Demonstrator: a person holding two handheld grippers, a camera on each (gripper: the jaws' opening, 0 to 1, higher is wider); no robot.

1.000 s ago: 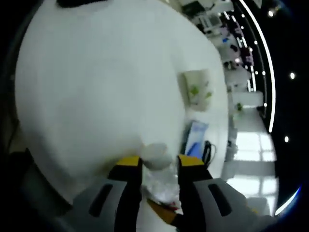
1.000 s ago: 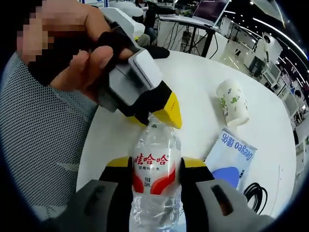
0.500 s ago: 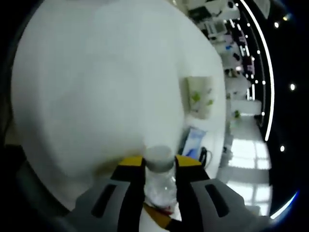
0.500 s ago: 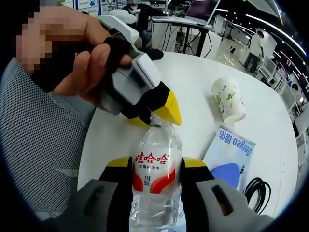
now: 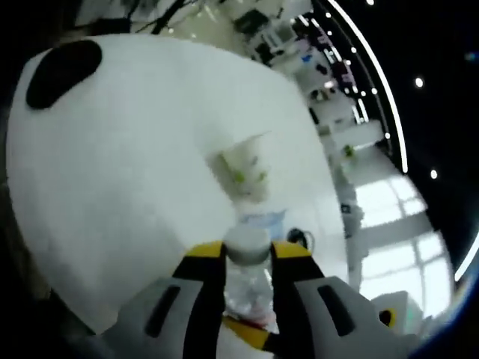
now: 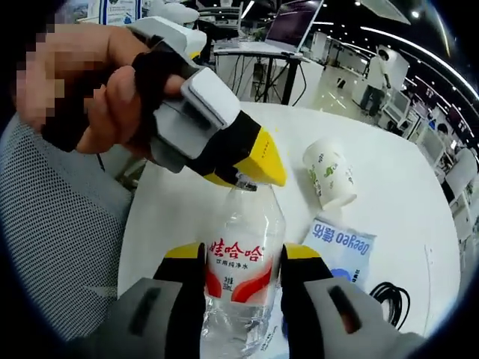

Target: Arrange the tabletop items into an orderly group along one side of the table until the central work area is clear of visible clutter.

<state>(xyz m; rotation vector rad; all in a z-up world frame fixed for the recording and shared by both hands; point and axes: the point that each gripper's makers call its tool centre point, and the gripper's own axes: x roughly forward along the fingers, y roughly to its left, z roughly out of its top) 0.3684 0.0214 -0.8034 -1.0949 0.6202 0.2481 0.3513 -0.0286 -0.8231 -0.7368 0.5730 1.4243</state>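
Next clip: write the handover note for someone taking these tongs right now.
Right tongs: shut on the water bottle at its label, bottle held above the table.
Left tongs: shut on the bottle's cap.
On the white table: paper cup lying on its side, blue-and-white packet, black cable.
Left: set the bottle down and group everything along one edge.

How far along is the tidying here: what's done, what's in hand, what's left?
Done: nothing looks grouped yet. In hand: the right gripper clamps the water bottle at its label, while the left gripper closes on its cap. Left: the paper cup lies tipped mid-table, with the blue packet and black cable loose beside it.
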